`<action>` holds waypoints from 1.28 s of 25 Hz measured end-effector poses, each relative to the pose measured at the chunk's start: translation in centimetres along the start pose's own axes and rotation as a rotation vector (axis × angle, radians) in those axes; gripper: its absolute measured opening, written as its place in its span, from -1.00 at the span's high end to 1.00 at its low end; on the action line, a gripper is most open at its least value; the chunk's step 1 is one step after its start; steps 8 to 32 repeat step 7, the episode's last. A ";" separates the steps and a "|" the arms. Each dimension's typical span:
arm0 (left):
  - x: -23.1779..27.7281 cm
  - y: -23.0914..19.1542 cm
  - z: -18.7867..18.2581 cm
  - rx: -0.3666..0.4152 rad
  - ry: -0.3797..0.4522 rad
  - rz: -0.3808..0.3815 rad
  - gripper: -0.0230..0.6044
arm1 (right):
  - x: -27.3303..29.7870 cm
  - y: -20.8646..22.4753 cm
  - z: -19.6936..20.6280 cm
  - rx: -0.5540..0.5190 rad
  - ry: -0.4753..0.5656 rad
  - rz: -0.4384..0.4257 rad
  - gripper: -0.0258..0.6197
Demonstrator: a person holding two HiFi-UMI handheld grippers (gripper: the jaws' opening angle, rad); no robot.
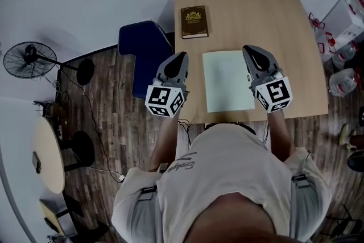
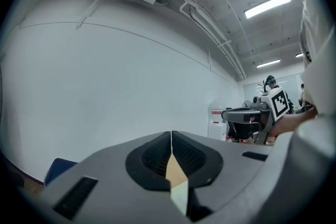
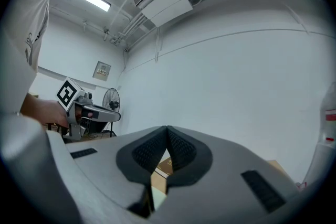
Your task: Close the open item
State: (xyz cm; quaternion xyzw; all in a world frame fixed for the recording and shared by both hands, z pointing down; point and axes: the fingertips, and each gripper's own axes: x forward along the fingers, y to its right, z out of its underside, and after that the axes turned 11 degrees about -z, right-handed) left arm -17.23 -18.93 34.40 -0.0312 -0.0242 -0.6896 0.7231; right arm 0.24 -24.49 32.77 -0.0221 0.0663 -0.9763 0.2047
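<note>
The pale green book (image 1: pixel 227 80) lies flat near the front edge of the wooden table (image 1: pixel 273 14), showing 1 plain face. The left gripper (image 1: pixel 181 56) and right gripper (image 1: pixel 248 49) flank it, each with jaws pressed together on nothing. 1 brown book (image 1: pixel 194 22) lies closed farther back. Clear bottles (image 1: pixel 343 81) stand on the floor to the right; I cannot tell what they hold.

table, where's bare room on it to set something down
Widest bare patch on the table: its far right part, right of the brown book and beyond the pale green item. A narrower bare strip lies between book and green item. Crowded at the near edge, where the left gripper and right gripper flank the green item.
</note>
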 end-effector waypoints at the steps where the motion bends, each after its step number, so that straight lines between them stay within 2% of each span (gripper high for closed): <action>1: -0.2 0.1 0.4 0.000 -0.009 0.002 0.88 | -0.1 -0.1 0.2 0.003 0.001 0.002 0.93; 6: -0.6 1.1 1.4 -0.001 -0.047 0.030 0.88 | -0.8 -0.7 0.8 0.034 -0.004 0.015 0.93; 32: -0.5 1.2 1.3 0.000 -0.048 0.035 0.88 | -0.9 -0.6 0.7 0.035 -0.003 0.018 0.93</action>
